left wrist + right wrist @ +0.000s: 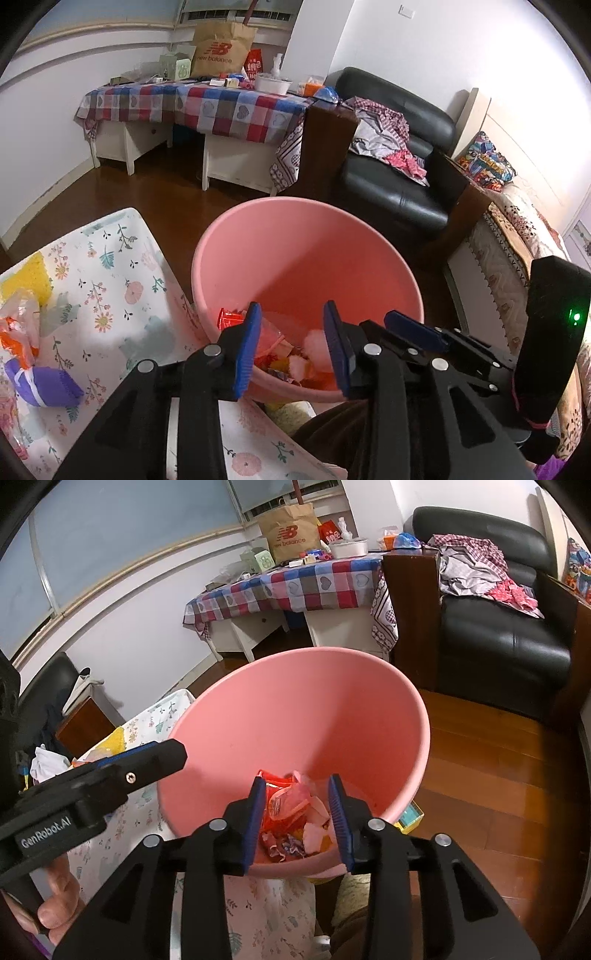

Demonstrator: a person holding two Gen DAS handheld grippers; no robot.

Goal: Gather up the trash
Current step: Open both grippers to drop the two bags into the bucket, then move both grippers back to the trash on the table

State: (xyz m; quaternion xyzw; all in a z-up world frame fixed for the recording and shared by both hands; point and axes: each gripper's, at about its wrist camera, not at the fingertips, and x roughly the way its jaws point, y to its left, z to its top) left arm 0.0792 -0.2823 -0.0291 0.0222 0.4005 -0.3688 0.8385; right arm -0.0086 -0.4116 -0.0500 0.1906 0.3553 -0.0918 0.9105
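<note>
Both over pink bin [306, 258]. Left gripper [291, 347] parted, empty. Right gripper [297, 819] parted, nothing clamped; wrappers [291, 823] below

Smooth matt plastic bin [295, 709]

Bin [306, 258] beside table [110, 258], wrappers [291, 823] inside bin, armchair [399, 147] behind

pink bin [295, 236], floral white cloth [110, 266], checked red-blue tablecloth [221, 107], black armchair [402, 147], blue-padded tool [291, 343]
</note>
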